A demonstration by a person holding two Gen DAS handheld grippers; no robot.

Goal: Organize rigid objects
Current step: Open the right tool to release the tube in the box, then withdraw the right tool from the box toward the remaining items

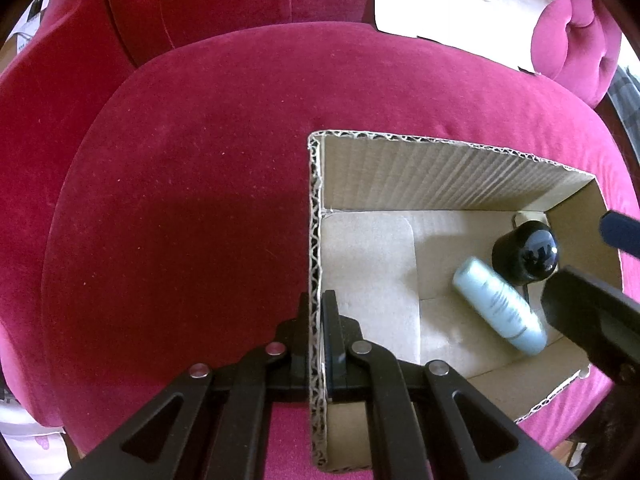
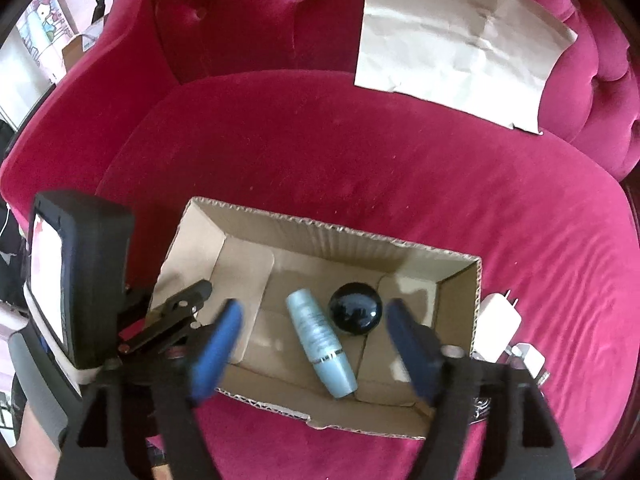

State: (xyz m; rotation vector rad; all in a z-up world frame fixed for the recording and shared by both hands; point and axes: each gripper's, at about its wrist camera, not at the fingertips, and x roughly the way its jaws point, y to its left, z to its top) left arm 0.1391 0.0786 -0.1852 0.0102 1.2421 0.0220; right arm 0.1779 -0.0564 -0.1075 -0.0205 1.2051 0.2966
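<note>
An open cardboard box [image 1: 440,176] sits on a crimson velvet seat [image 1: 180,200]. On its floor lie a pale blue bottle [image 1: 500,308] on its side and a black round-topped jar [image 1: 526,254] right beside it. My left gripper [image 1: 316,300] is shut on the box's left wall, one finger on each side of the cardboard. In the right wrist view my right gripper [image 2: 314,308] hangs open above the box [image 2: 360,248], its blue pads [image 2: 224,340] wide apart. The bottle [image 2: 320,336] and jar [image 2: 355,312] lie below, between them and untouched. The left gripper [image 2: 196,300] shows at the box's left wall.
A white charger [image 2: 498,320] and a smaller white plug [image 2: 528,356] lie on the cushion just right of the box. A creased sheet of brown paper [image 2: 452,48] leans against the tufted backrest at the far right. The seat's padded arms curve round both sides.
</note>
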